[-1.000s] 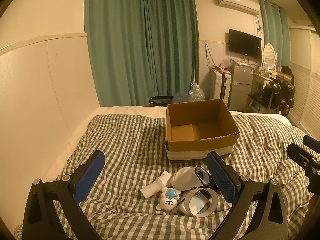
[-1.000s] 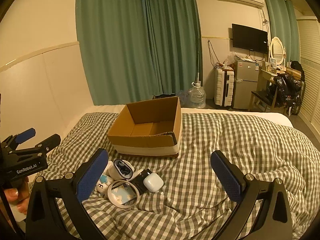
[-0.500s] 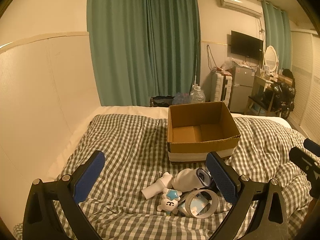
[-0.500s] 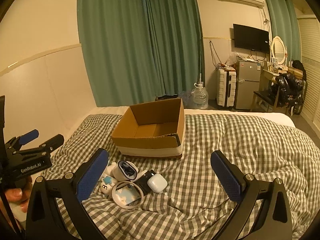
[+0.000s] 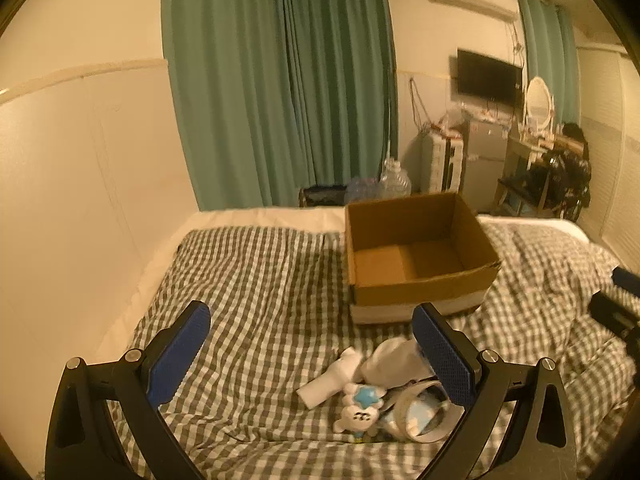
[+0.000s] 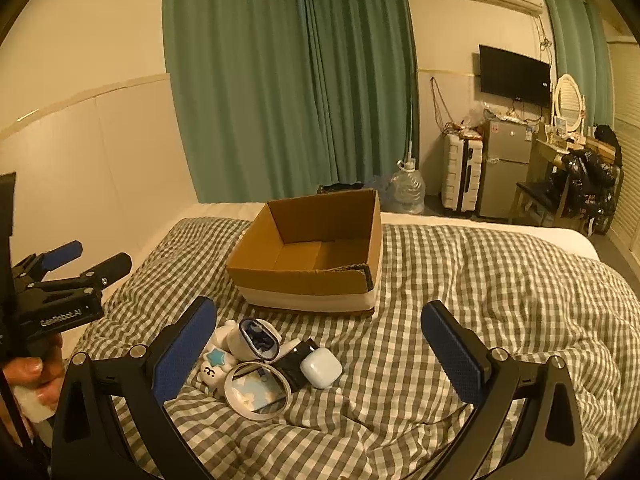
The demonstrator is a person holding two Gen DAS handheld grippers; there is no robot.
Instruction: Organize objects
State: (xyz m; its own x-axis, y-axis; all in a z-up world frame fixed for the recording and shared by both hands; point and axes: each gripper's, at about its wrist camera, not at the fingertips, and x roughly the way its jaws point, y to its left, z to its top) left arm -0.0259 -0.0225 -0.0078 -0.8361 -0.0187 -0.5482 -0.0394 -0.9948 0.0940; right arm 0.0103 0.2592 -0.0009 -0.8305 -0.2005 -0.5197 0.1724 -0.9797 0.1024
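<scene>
Open brown cardboard box (image 6: pixel 310 258) on a grey-and-white checked bed cover (image 6: pixel 460 300), a heap of small things in front of it, both claws spread and holding nothing.

The box shows only its bare floor; nothing lies in it. Just before its near wall, on the cover, lie a white rolled sock (image 5: pixel 394 364) with its dark blue opening toward the right claw's side, a white tube-shaped piece (image 5: pixel 330 378) whose long axis runs from near-left to far-right, a white plush toy with a blue star (image 5: pixel 360 406), a clear tape ring (image 6: pixel 257 391) lying flat over a pale blue star-printed packet, a black packet (image 6: pixel 294 362) and a white rounded earbud case (image 6: pixel 321 367). The left claw (image 5: pixel 308 354) hangs above the cover left of the heap; the right claw (image 6: pixel 320 350) hangs over it. Green curtains (image 6: pixel 288 80), a wall television (image 6: pixel 514 75) and a small grey fridge (image 6: pixel 506 168) stand beyond the bed.
</scene>
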